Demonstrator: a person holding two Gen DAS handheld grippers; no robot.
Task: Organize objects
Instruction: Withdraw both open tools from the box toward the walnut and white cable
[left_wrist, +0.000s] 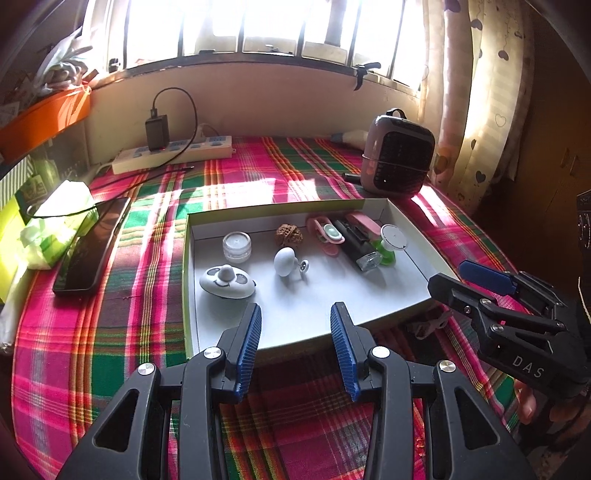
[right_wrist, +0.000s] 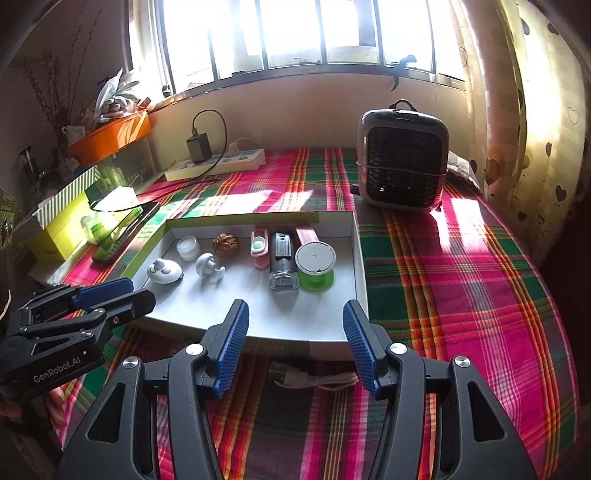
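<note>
I am looking over the shallow cardboard tray (left_wrist: 413, 236) lying on the plaid-covered desk (left_wrist: 147, 332), which I judge light and a little floppy, best taken by its near rim. Inside it, the dark bottle with a clear glass base (right_wrist: 282, 264) is lying toward the right; I expect it to be the heaviest and most fragile piece, so I would take it across its body. The green spool (right_wrist: 316, 264) beside it looks rigid and light. The small white knob (left_wrist: 285, 261) looks smooth and likely to slip. I am holding my left gripper (left_wrist: 295, 343) open and empty above the tray's near edge, and my right gripper (right_wrist: 295, 341) open and empty likewise.
</note>
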